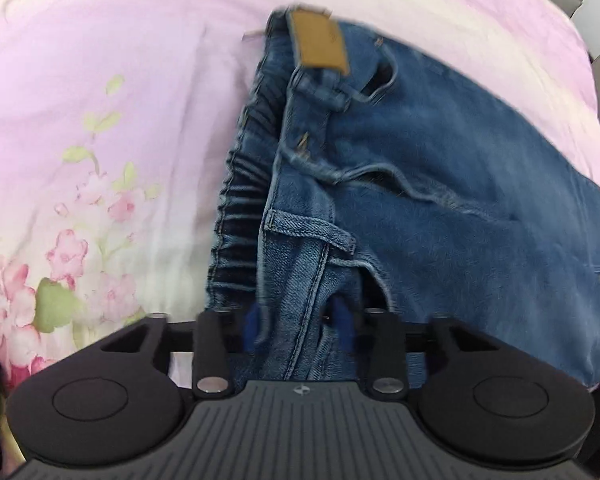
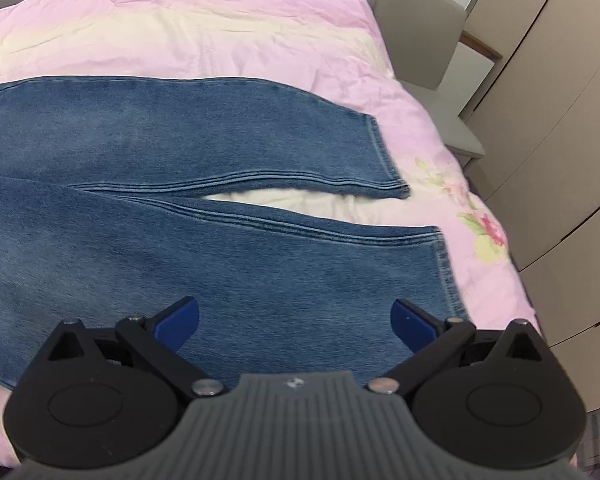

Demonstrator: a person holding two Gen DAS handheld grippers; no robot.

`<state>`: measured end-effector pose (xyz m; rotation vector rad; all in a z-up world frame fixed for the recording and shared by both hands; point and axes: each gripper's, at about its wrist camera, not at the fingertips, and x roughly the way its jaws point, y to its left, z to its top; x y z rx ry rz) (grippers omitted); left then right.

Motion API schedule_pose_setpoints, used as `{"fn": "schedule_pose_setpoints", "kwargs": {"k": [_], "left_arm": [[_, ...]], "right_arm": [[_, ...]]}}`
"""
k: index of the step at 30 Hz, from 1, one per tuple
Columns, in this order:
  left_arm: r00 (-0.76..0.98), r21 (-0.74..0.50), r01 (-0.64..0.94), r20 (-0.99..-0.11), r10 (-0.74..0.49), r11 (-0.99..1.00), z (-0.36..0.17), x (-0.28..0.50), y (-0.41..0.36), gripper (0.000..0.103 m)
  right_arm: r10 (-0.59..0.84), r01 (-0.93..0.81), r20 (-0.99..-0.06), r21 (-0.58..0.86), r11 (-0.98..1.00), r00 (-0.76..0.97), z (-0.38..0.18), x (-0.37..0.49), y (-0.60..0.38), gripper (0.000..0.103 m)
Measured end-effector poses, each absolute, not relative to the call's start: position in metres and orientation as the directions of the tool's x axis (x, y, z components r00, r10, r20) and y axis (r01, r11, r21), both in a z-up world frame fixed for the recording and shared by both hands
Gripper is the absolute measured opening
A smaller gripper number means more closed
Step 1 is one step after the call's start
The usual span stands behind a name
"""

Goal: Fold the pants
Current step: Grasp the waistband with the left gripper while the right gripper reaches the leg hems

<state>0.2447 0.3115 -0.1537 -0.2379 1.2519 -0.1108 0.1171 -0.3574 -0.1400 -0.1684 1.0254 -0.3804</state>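
The pants [image 2: 180,208] lie spread on the bed [image 2: 220,28], their long axis running from the waistband [image 1: 320,44] at the left side out to the 2 leg hems at the right. The left tongs [image 1: 298,322] are clenched on the near edge of the waistband, denim bunched between their blue pads [image 1: 342,318]. The right tongs [image 2: 296,318] hang released, pads spread wide, over the near leg [image 2: 280,264] just short of its hem [image 2: 446,264]; the far leg [image 2: 220,136] lies well beyond, split from it by a narrow gap. The right tongs are nearer the hem, so closing on that near leg edge likely comes next, before carrying it over the far leg.
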Motion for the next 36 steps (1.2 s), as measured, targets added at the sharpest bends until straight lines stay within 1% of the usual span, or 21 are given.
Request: {"fn": "schedule_pose_setpoints", "kwargs": {"k": [1,2,4,6,8,10,12,16,17,20,22,23,24,25,27,29,30,31,33,36], "left_arm": [[0.359,-0.182,-0.036,-0.920,-0.157,0.983,-0.139,0.237,0.302,0.027],[0.387,-0.141,-0.040,-0.915,-0.115,0.989,-0.127,0.231,0.293,0.026],[0.427,-0.104,-0.060,-0.902,-0.069,0.993,-0.100,0.220,0.281,0.024],[0.435,-0.035,-0.073,-0.900,0.000,0.997,-0.080,0.215,0.279,0.023],[0.401,0.008,-0.094,-0.915,0.045,0.996,-0.071,0.214,0.286,0.023],[0.350,0.069,-0.082,-0.932,0.094,0.994,-0.077,0.215,0.292,0.023],[0.286,0.125,-0.050,-0.949,0.134,0.991,-0.097,0.220,0.293,0.023],[0.206,0.216,-0.030,-0.954,0.217,0.976,-0.149,0.236,0.285,0.023],[0.195,0.225,-0.028,-0.954,0.226,0.974,-0.153,0.233,0.284,0.024],[0.191,0.240,-0.027,-0.952,0.241,0.970,-0.160,0.236,0.282,0.027],[0.211,0.270,0.025,-0.943,0.259,0.963,-0.151,0.233,0.279,0.042],[0.230,0.274,0.068,-0.940,0.252,0.959,-0.142,0.230,0.278,0.046],[0.248,0.278,0.098,-0.937,0.247,0.955,-0.132,0.228,0.279,0.053],[0.267,0.271,0.104,-0.935,0.235,0.957,-0.119,0.227,0.279,0.058],[0.295,0.203,0.101,-0.941,0.166,0.974,-0.094,0.228,0.282,0.059],[0.348,0.136,0.113,-0.933,0.089,0.984,-0.071,0.237,0.276,0.063],[0.377,0.120,0.114,-0.924,0.069,0.986,-0.064,0.243,0.274,0.068],[0.409,0.106,0.110,-0.911,0.052,0.988,-0.062,0.251,0.270,0.070],[0.449,0.085,0.079,-0.892,0.040,0.993,-0.067,0.271,0.264,0.070],[0.454,0.033,0.030,-0.891,0.016,0.999,-0.089,0.305,0.265,0.070]], "right_arm": [[-0.398,0.245,-0.796,-0.317,0.916,0.457,-0.138,0.114,-0.363,0.098],[-0.408,0.263,-0.794,-0.319,0.911,0.450,-0.137,0.113,-0.370,0.098],[-0.422,0.297,-0.797,-0.316,0.901,0.432,-0.136,0.110,-0.383,0.098],[-0.433,0.314,-0.797,-0.319,0.894,0.421,-0.136,0.108,-0.395,0.098],[-0.453,0.319,-0.790,-0.341,0.884,0.412,-0.135,0.106,-0.403,0.098],[-0.468,0.326,-0.781,-0.353,0.877,0.413,-0.132,0.102,-0.415,0.098],[-0.471,0.349,-0.783,-0.343,0.872,0.407,-0.130,0.097,-0.430,0.098],[-0.446,0.446,-0.834,-0.281,0.850,0.325,-0.141,0.091,-0.475,0.098],[-0.431,0.464,-0.847,-0.261,0.846,0.310,-0.144,0.089,-0.486,0.098],[-0.388,0.503,-0.883,-0.218,0.836,0.262,-0.160,0.083,-0.515,0.098],[-0.354,0.539,-0.904,-0.180,0.823,0.238,-0.169,0.078,-0.533,0.098],[-0.337,0.561,-0.912,-0.156,0.813,0.234,-0.172,0.075,-0.541,0.098],[-0.318,0.583,-0.919,-0.129,0.802,0.234,-0.175,0.071,-0.548,0.098],[-0.299,0.606,-0.925,-0.102,0.789,0.233,-0.179,0.069,-0.553,0.098],[-0.269,0.632,-0.931,-0.056,0.773,0.246,-0.183,0.068,-0.559,0.098],[-0.245,0.634,-0.931,-0.019,0.773,0.271,-0.185,0.071,-0.561,0.098],[-0.236,0.628,-0.930,-0.008,0.779,0.281,-0.186,0.074,-0.560,0.098],[-0.228,0.617,-0.931,-0.003,0.787,0.286,-0.187,0.080,-0.559,0.098],[-0.226,0.595,-0.932,-0.014,0.803,0.284,-0.187,0.090,-0.554,0.098],[-0.245,0.558,-0.930,-0.055,0.828,0.273,-0.186,0.101,-0.546,0.098]]}}
